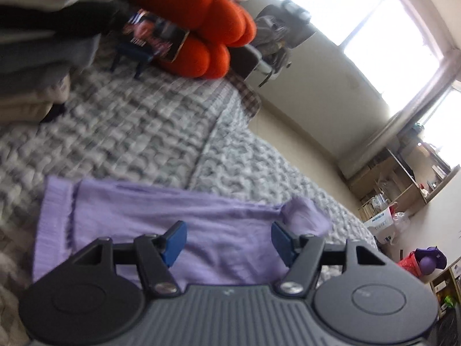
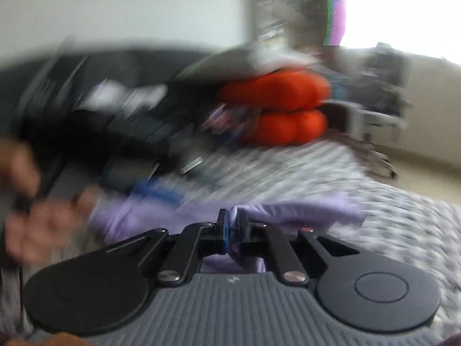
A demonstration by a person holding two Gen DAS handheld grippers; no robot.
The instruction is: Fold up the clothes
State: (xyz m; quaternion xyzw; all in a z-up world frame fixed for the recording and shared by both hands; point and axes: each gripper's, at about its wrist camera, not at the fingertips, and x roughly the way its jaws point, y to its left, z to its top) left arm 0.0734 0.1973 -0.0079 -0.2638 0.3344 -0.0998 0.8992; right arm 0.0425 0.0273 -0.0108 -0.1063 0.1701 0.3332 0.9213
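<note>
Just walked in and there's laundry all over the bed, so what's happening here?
A person is folding a lilac knit garment on the grey quilted bed with two handheld grippers. The right gripper is shut on a bunched fold of the fabric. The left gripper is open above the garment, nothing between its pads. A stack of folded clothes and an orange cushion sit further back.

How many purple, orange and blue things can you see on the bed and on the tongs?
Purple: 1, the purple knit top on the bed, pinched by the right tongs
Orange: 1, the orange cushion
Blue: 2, the blue pads of the open left tongs
Total: 4
</note>
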